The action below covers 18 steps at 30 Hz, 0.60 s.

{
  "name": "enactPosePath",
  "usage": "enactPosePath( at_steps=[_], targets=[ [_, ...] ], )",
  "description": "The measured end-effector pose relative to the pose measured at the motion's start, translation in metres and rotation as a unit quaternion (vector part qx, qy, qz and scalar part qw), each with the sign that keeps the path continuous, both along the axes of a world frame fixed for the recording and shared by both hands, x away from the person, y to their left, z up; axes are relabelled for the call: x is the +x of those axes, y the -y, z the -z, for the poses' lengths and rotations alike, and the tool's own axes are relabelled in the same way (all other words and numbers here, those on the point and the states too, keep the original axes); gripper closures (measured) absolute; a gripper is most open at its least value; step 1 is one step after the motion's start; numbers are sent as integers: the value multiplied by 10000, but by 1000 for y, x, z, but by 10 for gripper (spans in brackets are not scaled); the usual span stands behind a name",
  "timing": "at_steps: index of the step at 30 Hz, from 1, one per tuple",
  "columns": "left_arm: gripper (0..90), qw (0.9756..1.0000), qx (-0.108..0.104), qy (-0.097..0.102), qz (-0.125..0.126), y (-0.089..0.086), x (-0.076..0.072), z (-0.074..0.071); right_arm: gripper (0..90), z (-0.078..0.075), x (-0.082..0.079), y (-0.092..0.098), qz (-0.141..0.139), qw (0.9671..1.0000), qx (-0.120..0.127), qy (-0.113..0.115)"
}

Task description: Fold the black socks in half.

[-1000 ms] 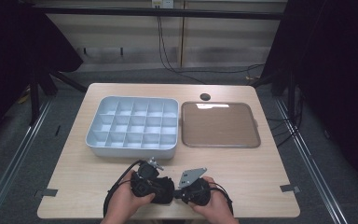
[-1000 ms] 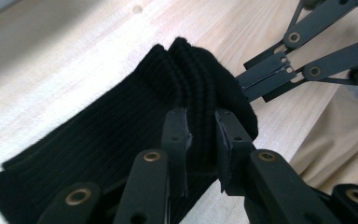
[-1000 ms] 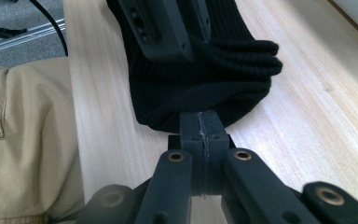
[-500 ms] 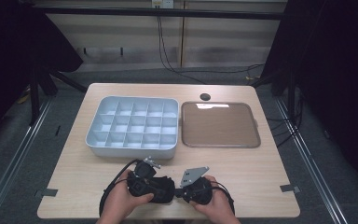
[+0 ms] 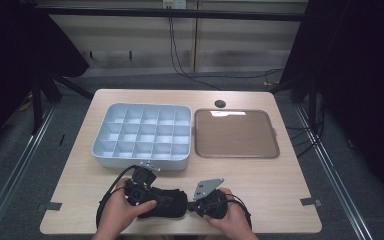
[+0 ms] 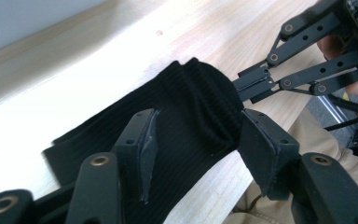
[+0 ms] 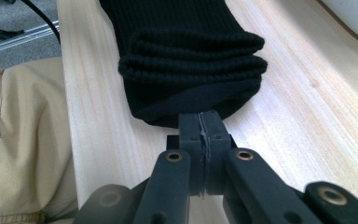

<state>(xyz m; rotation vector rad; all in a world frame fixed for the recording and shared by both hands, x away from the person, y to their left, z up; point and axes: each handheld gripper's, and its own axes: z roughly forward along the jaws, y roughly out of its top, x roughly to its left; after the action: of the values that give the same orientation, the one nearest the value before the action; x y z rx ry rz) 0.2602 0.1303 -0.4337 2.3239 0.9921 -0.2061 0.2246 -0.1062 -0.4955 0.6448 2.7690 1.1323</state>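
I see the left gripper [image 6: 193, 140] has just been opening its jaws — they now stand apart astride the black ribbed sock [image 6: 177, 116], pads off the fabric. Right gripper [image 7: 204, 123] is clenched on the sock's folded end. The sock lies on the wooden table [image 5: 260, 175] at the near edge, between both hands, in front of the compartment tray [image 5: 142, 132]. My read: fold is set, left is letting go.

No text, label, brand or number is legible anywhere.
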Motion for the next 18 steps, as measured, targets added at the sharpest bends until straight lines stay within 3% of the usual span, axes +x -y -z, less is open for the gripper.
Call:
enactPosePath(
  at_steps=[5, 8, 18],
  targets=[
    [421, 9997, -7, -44, -222, -10, 2, -1, 893, 0, 0, 0, 11, 10000, -9, -18],
    [410, 9992, 252, 93, -296, -16, 4, 1, 893, 0, 0, 0, 8, 10000, 2, -32],
    [403, 9956, 415, -164, -828, -39, 10, 20, 893, -1, 0, 0, -35, 10000, -18, 1]
  ],
)
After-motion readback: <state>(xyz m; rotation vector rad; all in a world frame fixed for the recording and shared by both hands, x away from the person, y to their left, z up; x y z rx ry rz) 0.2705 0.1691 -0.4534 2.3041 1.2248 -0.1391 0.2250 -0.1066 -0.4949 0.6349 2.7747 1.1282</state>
